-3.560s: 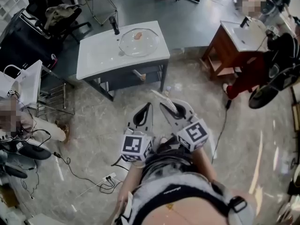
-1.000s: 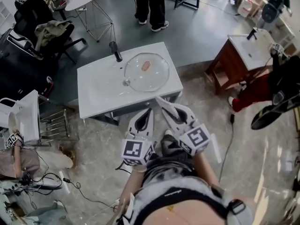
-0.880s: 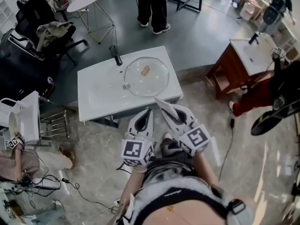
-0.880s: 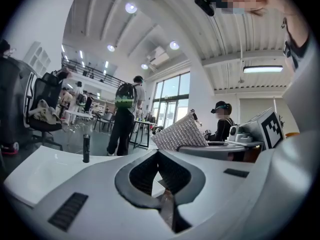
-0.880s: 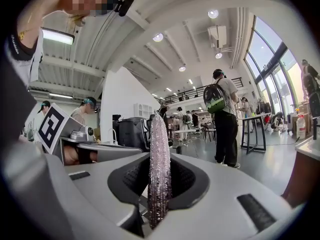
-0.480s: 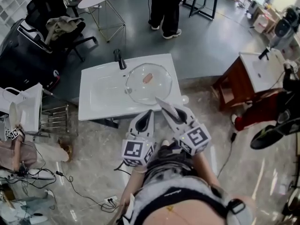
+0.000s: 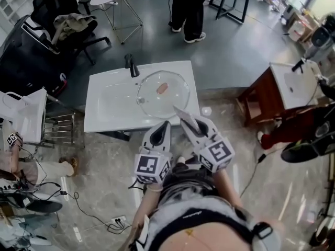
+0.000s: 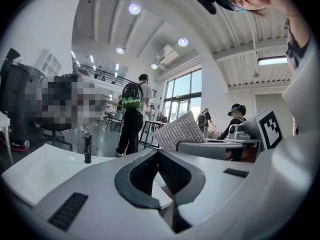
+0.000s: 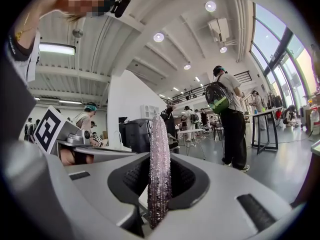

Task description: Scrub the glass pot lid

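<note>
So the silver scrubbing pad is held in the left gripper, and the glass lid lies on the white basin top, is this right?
No. The silver scrubbing pad is held in the right gripper, not the left; the right gripper view shows it. The glass lid does lie on the white basin top.

The left gripper (image 7: 165, 125) and right gripper (image 7: 189, 122) have drawn up to the glass pot lid (image 7: 157, 101).

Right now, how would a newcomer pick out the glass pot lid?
Find the white sink top in the middle of the floor. On its right half, beside the black tap, lies the glass lid: the only round, clear disc there, with a pinkish knob at its centre.
</note>
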Demonstrator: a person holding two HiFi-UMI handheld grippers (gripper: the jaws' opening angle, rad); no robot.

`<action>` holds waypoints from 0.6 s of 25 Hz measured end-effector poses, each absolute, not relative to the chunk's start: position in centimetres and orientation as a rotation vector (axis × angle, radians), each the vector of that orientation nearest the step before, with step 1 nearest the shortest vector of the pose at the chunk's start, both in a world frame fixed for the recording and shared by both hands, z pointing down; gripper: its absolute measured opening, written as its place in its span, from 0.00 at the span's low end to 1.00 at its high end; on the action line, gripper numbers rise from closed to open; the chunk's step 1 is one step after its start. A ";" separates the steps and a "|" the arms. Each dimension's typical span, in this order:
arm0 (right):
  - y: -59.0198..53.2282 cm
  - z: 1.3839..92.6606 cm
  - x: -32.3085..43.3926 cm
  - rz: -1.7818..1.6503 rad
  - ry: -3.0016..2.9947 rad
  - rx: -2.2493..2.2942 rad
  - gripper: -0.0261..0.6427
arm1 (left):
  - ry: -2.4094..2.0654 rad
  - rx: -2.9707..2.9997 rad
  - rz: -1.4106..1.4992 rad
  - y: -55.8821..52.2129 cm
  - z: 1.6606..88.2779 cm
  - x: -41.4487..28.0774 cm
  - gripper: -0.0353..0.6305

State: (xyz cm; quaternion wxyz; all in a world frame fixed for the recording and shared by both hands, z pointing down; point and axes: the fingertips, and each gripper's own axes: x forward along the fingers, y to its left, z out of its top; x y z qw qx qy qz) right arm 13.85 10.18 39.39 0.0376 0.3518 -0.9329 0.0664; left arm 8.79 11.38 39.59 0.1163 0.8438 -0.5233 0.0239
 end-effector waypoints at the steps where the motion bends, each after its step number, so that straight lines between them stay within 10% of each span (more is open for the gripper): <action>1: 10.0 39.5 14.0 0.213 -2.860 1.091 0.16 | -1.525 2.476 0.071 11.1 39.6 9.0 0.05; 15: 4.6 39.8 12.4 0.194 -2.762 1.285 0.16 | -1.347 2.579 0.090 4.3 40.1 7.1 0.05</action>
